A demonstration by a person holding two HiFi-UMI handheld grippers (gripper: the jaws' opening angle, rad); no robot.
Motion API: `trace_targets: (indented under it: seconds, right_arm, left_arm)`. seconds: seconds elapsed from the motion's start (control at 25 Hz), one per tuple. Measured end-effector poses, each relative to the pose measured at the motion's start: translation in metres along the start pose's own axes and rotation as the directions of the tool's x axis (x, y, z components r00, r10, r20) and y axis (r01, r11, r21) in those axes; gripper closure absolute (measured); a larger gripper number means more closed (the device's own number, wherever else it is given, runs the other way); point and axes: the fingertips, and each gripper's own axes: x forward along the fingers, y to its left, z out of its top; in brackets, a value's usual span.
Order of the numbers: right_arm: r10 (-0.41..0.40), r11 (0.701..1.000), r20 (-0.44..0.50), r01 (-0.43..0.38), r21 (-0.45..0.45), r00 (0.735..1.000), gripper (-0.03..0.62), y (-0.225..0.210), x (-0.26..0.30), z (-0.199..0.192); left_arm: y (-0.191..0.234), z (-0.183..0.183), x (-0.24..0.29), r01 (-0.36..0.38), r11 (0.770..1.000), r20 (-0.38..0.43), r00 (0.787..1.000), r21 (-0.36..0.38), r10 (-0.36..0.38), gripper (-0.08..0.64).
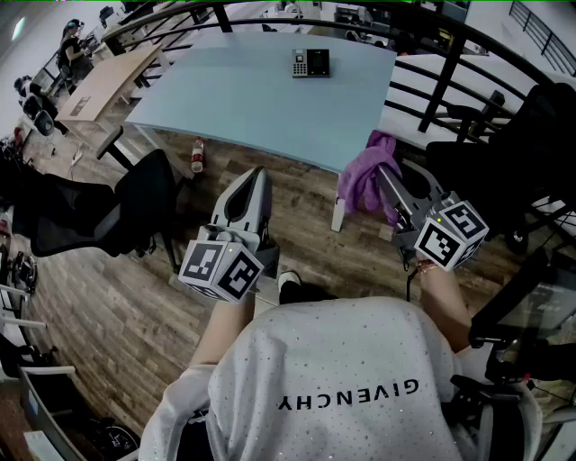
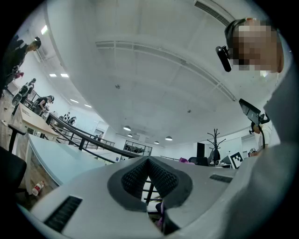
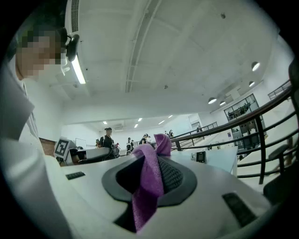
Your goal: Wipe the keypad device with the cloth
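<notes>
Open office with a wood floor (image 1: pixel 297 194); a pale blue tabletop (image 1: pixel 243 99) is filling the upper middle of the head view, and a curved black railing (image 1: pixel 432 27) is running across the top. The keypad device (image 1: pixel 310 62) is lying flat near the tabletop's far edge, upper centre of the frame, alone and well apart from both tools. A person in a white shirt (image 1: pixel 333 360) is showing at bottom centre, holding both tools low over the floor, short of the tabletop's near edge.

The left hand-held gripper (image 1: pixel 256 180) is sitting at centre left, its jaws pressing together at the tips with nothing between them. The right hand-held gripper (image 1: pixel 387 176) is sitting at centre right, its jaws clamping the purple cloth (image 1: pixel 364 180). In the right gripper view the cloth is bunching above the pads and hanging down below them. In the head view it is draping just beside the tabletop's near right corner, not touching the keypad device.

A black chair (image 1: pixel 135 207) is standing at the left, and a bottle (image 1: pixel 196 155) is lying on the floor by the tabletop's left edge.
</notes>
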Motion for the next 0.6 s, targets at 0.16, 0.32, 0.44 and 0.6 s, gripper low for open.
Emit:
trace_targets:
  seconds: [0.16,0.32,0.44,0.6]
  right_arm:
    - [-0.003,1.0,-0.005,0.003,-0.008,1.0,0.52,-0.001,0.0,0.002]
    - [-0.018,1.0,-0.004,0.018,0.013,1.0,0.52,-0.007,0.0,-0.002]
    - [-0.04,0.998,0.026,0.039,0.051,0.999,0.52,-0.013,0.008,-0.002]
    - [-0.04,0.997,0.052,0.036,0.067,0.998,0.521,-0.016,0.036,-0.001]
  left_arm:
    - [0.0,0.003,0.002,0.003,1.0,0.013,1.0,0.008,-0.003,0.558]
    - [0.001,-0.004,0.003,0.003,1.0,0.0,1.0,-0.005,-0.003,0.56]
    - [0.008,-0.008,0.004,0.011,1.0,-0.017,1.0,-0.01,-0.011,0.56]
    - [0.034,-0.007,0.011,0.018,1.0,-0.009,1.0,-0.015,-0.018,0.56]
